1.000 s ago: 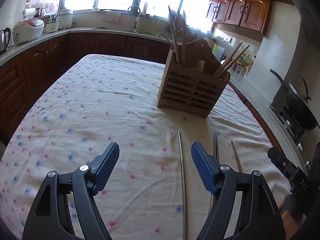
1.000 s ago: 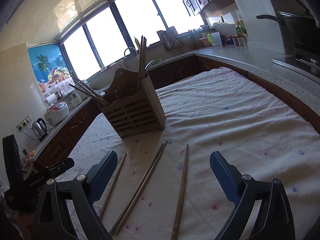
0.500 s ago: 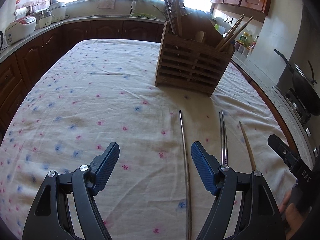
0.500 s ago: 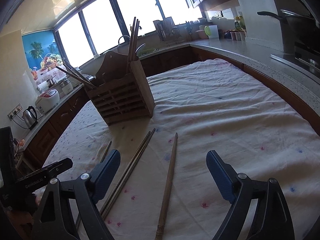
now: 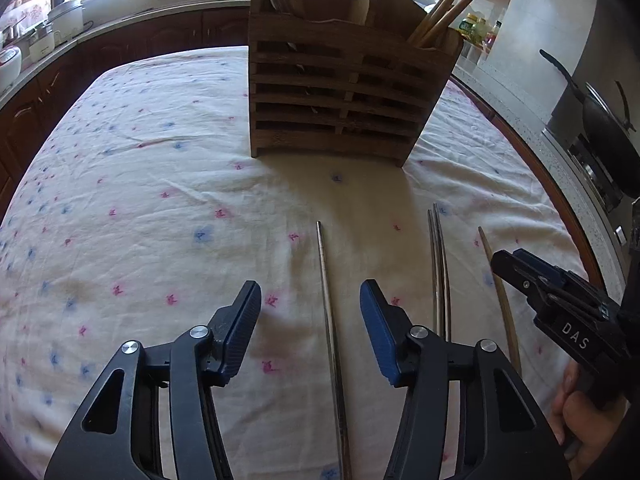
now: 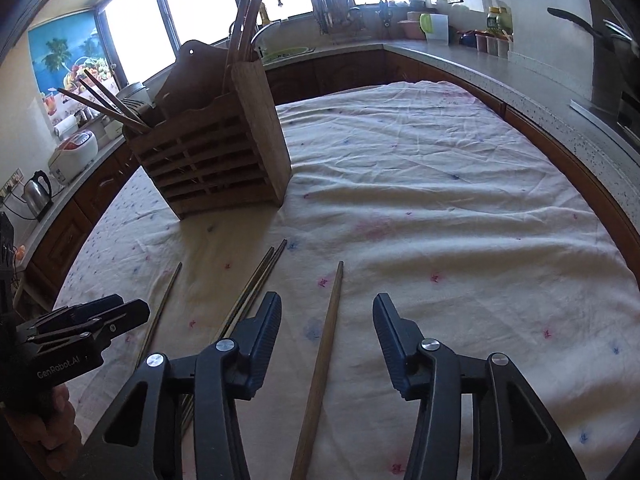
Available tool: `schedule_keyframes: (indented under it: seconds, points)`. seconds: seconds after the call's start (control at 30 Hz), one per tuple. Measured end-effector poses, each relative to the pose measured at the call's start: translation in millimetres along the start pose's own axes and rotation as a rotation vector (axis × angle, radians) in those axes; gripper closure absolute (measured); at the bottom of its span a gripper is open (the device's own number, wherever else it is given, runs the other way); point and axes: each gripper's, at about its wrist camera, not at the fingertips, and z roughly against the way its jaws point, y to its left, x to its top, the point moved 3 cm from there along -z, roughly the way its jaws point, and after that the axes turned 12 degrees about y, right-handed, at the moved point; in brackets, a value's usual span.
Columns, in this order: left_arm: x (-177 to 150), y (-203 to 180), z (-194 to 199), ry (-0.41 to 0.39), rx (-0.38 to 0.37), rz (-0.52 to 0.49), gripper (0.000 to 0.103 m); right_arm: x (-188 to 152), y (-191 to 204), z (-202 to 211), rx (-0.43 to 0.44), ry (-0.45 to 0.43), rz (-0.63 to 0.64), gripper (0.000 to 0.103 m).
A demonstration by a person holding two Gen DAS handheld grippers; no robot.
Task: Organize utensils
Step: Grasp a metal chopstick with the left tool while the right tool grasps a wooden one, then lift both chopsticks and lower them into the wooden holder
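left gripper (image 5: 310, 320) jaws just closing, not gripping yet, a metal chopstick (image 5: 330, 320) between them on the tablecloth (image 5: 140, 200). right gripper (image 6: 326, 334) same, closing around a wooden chopstick (image 6: 322, 360), untouched. wooden holder (image 5: 340, 100) stands beyond.

My left tool (image 5: 310, 320) straddles a metal chopstick (image 5: 326, 300), with bare cloth on the surface (image 5: 140, 208) wide open to its left. To its right lie a metal pair (image 5: 440, 272), then a wooden chopstick (image 6: 326, 340) between my right tool's (image 6: 326, 340) fingers. The wooden holder (image 5: 340, 104) blocks the way straight ahead; past its right side the surface lies clear.
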Motion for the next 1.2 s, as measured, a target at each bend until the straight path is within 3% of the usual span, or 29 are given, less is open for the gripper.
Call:
schedule_keyframes:
  seconds: [0.13, 0.27, 0.4, 0.43, 0.73, 1.2]
  points:
    - [5.1, -5.3, -8.1, 0.001, 0.041, -0.027, 0.061, 2.2, 1.9, -19.4, -0.021, 0.058, 0.017, 0.067]
    - [6.5, -11.5, -11.3, -0.017, 0.098, -0.051, 0.08, 5.9, 9.2, -24.2, -0.071, 0.05, 0.059, 0.069]
    - [5.2, -16.6, -12.8, -0.032, 0.104, -0.073, 0.097, 7.8, 9.7, -26.4, -0.098, 0.051, 0.069, 0.09]
    - [5.0, -15.6, -12.3, -0.031, 0.1, -0.07, 0.097, 8.0, 8.6, -26.2, -0.089, 0.051, 0.066, 0.095]
    - [-4.8, 11.6, 16.6, -0.065, -0.045, 0.031, 0.099, 2.1, 0.1, -10.4, 0.054, 0.023, -0.016, 0.097]
    - [-21.6, 25.5, 113.7, -0.252, -0.198, 0.077, 0.099, 3.5, 27.3, 86.0, 0.2, -0.179, 0.014, 0.098]
